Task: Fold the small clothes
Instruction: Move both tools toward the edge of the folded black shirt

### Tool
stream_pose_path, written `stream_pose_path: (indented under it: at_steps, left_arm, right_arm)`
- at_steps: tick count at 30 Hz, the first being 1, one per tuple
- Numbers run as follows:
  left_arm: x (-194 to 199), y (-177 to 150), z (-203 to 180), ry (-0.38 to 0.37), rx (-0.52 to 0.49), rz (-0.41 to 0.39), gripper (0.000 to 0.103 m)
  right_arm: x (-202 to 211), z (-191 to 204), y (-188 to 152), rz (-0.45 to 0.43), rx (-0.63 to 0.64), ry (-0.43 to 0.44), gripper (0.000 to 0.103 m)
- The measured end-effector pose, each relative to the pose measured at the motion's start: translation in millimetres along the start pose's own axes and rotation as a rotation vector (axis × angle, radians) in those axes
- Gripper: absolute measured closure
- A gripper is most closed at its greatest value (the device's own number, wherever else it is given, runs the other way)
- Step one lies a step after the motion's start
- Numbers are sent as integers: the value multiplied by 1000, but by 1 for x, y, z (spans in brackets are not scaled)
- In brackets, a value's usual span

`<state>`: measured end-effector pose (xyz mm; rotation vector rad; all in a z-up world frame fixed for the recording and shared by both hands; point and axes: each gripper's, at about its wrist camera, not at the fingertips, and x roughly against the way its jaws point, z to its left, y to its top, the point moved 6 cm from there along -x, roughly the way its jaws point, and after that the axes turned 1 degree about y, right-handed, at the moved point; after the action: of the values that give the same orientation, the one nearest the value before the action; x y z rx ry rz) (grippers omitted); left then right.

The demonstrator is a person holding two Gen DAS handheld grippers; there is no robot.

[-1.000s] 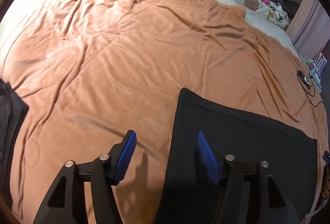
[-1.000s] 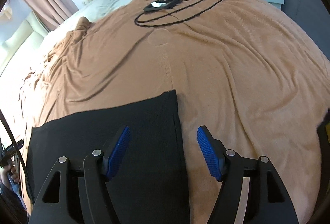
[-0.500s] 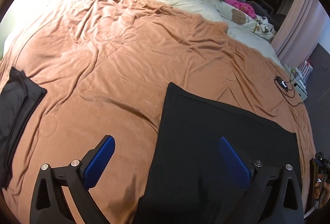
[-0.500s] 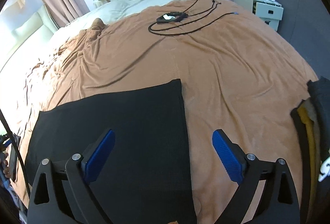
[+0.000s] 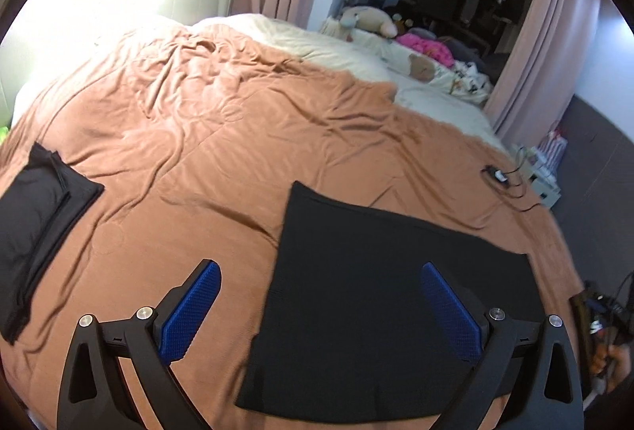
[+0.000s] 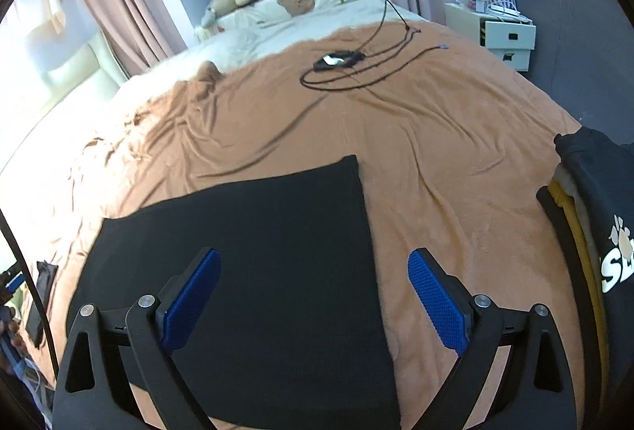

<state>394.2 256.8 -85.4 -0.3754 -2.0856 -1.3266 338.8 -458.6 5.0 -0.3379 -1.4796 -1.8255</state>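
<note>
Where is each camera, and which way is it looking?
Left wrist: sits on the left claw, looking over the bed; its open blue fingers show, and a folded black pile lies left.
Right wrist: sits on the right claw, looking over the bed; open fingers show, a clothes stack lies right.
Shared: the flat black cloth on the orange blanket.

A flat cloth (image 5: pixel 396 283) lies on the blanket (image 5: pixel 237 137) at lower centre, a folded garment (image 5: pixel 35 228) far left, a cable (image 6: pixel 356 67) behind.
</note>
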Motion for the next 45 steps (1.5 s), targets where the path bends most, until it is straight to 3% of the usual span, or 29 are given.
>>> stream_pose_path:
  at_steps: [6, 14, 21, 32, 37, 45]
  left_arm:
    - [25, -9, -8, -14, -35, -57, 1]
    - [43, -36, -8, -46, -64, -27, 1]
    - [53, -65, 9, -72, -33, 11, 1]
    - [49, -110, 46, -112, 79, 87, 1]
    - [42, -120, 63, -108, 152, 110, 19]
    - [13, -141, 73, -132, 259, 201, 41]
  right_arm:
    - [28, 3, -19, -48, 33, 39, 8]
    - [48, -9, -48, -41, 13, 111, 8]
    - [49, -25, -69, 29, -89, 142, 8]
    - [50, -40, -102, 59, -172, 160, 8]
    - [42, -54, -120, 94, -301, 246, 8]
    - [27, -79, -138, 118, -397, 216, 8]
